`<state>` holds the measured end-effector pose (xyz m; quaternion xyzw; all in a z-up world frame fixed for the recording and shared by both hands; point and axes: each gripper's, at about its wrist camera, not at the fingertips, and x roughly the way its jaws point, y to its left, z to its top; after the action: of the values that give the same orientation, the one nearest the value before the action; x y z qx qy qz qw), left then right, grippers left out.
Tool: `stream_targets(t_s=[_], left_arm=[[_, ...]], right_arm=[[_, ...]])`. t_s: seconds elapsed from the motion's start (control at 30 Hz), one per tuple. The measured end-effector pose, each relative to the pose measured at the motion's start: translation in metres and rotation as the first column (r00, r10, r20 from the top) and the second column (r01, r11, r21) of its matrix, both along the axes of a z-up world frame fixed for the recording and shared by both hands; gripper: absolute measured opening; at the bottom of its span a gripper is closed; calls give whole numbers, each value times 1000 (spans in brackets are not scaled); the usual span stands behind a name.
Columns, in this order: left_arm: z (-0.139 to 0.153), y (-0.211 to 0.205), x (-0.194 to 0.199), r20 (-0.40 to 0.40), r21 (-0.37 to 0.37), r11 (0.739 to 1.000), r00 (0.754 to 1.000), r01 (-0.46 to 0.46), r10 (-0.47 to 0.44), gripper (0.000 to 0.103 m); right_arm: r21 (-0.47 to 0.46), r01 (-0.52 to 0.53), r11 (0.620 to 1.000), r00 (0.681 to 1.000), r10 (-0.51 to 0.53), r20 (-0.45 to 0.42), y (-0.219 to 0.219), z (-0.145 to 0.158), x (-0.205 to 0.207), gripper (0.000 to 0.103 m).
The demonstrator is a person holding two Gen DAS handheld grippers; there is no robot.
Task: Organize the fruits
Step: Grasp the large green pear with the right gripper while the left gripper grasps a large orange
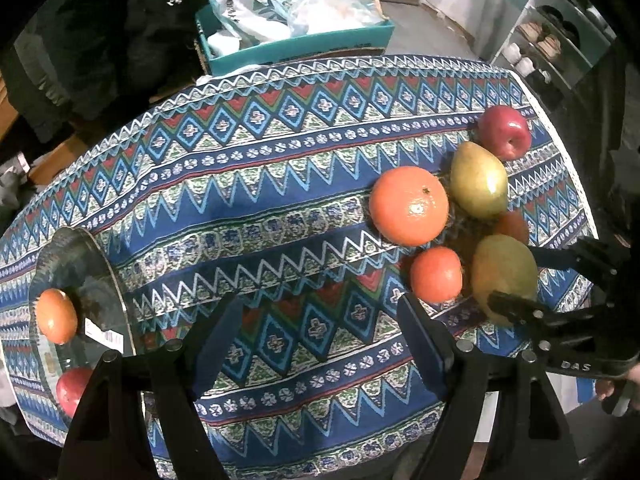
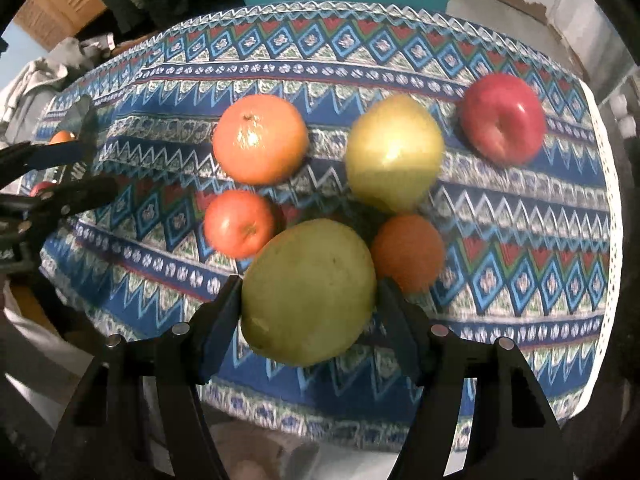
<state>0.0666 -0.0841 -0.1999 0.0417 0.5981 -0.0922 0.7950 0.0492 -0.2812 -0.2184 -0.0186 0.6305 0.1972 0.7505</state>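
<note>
My right gripper [image 2: 310, 300] is shut on a green-yellow mango [image 2: 308, 292], a finger on each side; it also shows in the left wrist view [image 1: 506, 276]. Around it on the cloth lie a large orange [image 2: 260, 138], a small orange-red fruit [image 2: 240, 222], a yellow pear [image 2: 394, 152], a red apple [image 2: 502, 118] and a small orange [image 2: 408, 252]. My left gripper [image 1: 320, 316] is open and empty above the cloth. A glass plate [image 1: 100, 272] at the left holds an orange fruit [image 1: 56, 316] and a red fruit [image 1: 72, 390].
A patterned blue tablecloth [image 1: 260, 200] covers the table. A teal box [image 1: 300, 44] with bags stands behind the far edge. A white shelf [image 1: 552, 40] stands at the far right. Dark clothing [image 1: 100, 40] hangs at the far left.
</note>
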Motion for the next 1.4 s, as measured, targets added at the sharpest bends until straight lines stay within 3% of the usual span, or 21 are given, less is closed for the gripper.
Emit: stream_targets(t_s=[0.17,0.3,0.43,0.8,1.0,1.13,1.4], left_arm=[[-4,-11,-2,-4,-2,1000,1000,27,-27,81],[-9,-18,-3,-10,5,999,999,42,-41,81],[-12,-21,-3,-18,13,999,999,42,-42,81],[-15,-22,7,-12,-16,1000,1000,19,-19,81],[-14,-31,20,-1,-75,997,1000,4,-5,81],[-15,-41,31,10,-90,996,1000,-7,8,88],[-31,-60,55,-7,-88,996,1000,-29,28,88]], right_arm=[[15,38,999,999,-38,2,-18,6,-3,64],[40,59,998,998,-58,-17,-23,3,-1,68],[80,79,994,994,-73,-81,-21,-14,5,71],[54,56,997,998,-57,18,-16,-12,7,70],[81,112,990,990,-118,77,-37,11,10,70],[77,153,985,978,-162,131,-56,26,16,70],[28,227,973,956,-228,185,-86,27,32,70]])
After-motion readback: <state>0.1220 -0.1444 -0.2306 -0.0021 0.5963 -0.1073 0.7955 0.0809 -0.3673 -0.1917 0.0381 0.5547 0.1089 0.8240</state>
